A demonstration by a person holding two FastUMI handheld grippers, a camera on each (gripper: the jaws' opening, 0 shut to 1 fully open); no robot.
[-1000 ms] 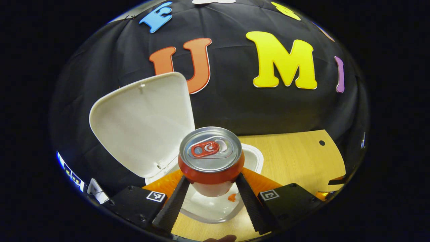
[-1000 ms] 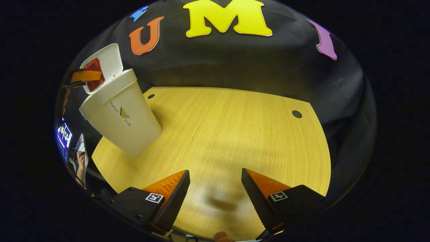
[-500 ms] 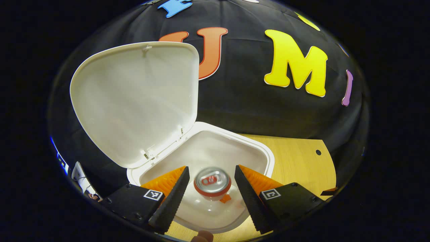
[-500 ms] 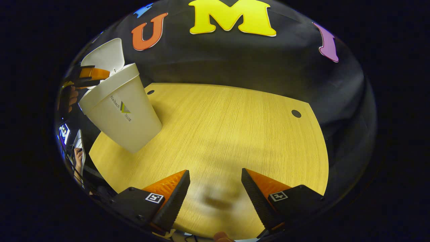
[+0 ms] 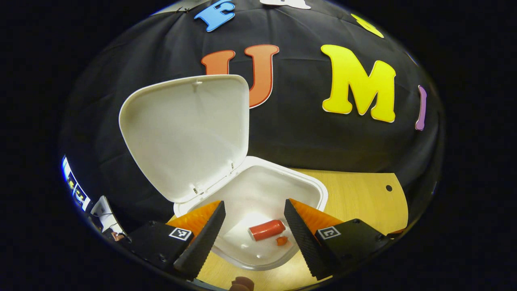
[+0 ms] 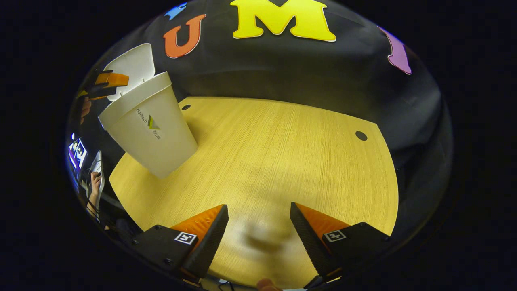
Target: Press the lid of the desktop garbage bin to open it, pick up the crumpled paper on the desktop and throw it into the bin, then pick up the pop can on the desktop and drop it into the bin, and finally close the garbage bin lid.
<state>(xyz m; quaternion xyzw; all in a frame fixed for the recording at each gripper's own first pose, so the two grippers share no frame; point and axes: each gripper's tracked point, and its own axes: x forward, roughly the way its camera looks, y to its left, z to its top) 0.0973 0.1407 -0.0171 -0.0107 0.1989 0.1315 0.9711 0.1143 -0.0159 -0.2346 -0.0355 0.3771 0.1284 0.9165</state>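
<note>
The white garbage bin (image 5: 313,186) stands open below my left gripper (image 5: 254,232), its lid (image 5: 188,135) tilted up and back to the left. The red pop can (image 5: 267,229) lies on its side at the bottom of the bin, with a small orange scrap (image 5: 281,241) beside it. My left gripper is open, with nothing between its fingers. In the right gripper view the bin (image 6: 151,135) stands at the table's far left with the lid (image 6: 133,66) raised, and the left gripper (image 6: 103,83) hovers over its mouth. My right gripper (image 6: 259,230) hangs open above the bare table.
The wooden table (image 6: 282,161) spreads wide to the right of the bin, with two small dark holes (image 6: 360,136) near its far edge. A person's hand (image 6: 95,180) and a screen (image 6: 76,153) show past the table's left edge.
The left gripper opened and let go of the pop can, which fell into the bin and now lies on its side. The left gripper drew back a little. The right gripper barely moved.
</note>
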